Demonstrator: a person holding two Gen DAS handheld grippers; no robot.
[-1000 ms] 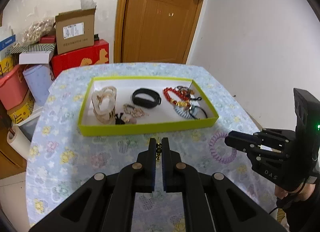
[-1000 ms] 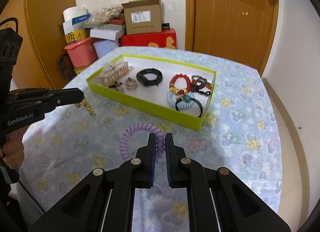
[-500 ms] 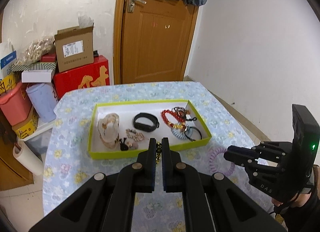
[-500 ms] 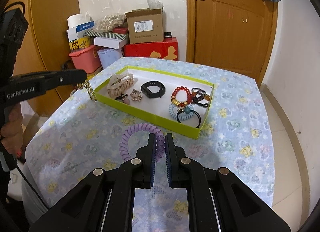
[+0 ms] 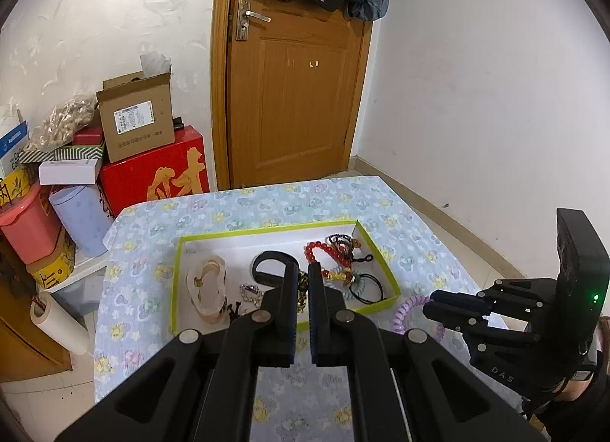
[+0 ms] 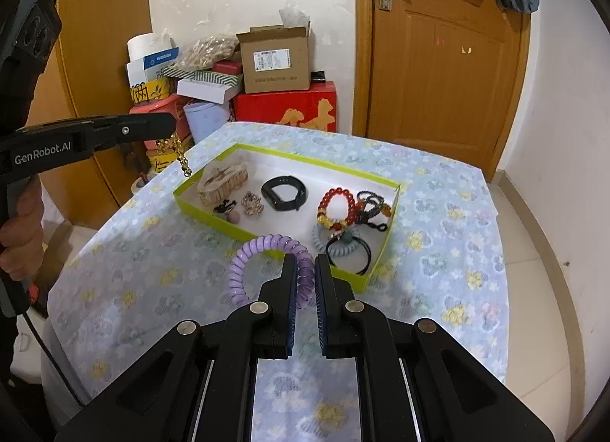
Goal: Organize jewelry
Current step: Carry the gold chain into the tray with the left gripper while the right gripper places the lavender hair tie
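Observation:
A lime-edged white tray (image 5: 375, 247) (image 6: 392, 213) sits on the flowered tablecloth and holds a hair claw (image 6: 223, 181), a black band (image 6: 284, 192), a red bead bracelet (image 6: 337, 204) and hair ties. My left gripper (image 5: 304, 276) (image 6: 167, 125) is shut on a gold chain (image 6: 179, 154) that dangles high above the tray's left end. My right gripper (image 6: 305, 263) (image 5: 432, 299) is shut on a purple spiral hair tie (image 6: 249, 257) (image 5: 406, 308), held above the table in front of the tray.
Cardboard and red boxes (image 5: 152, 171), a pink bin (image 5: 26, 225) and a lilac bin (image 5: 82, 219) stand beyond the table's far left. A wooden door (image 5: 293, 99) with bags hung on it is behind. The table's edges fall off on all sides.
Both grippers have risen well above the table with their items. The left gripper has carried the gold chain up and over toward the tray.

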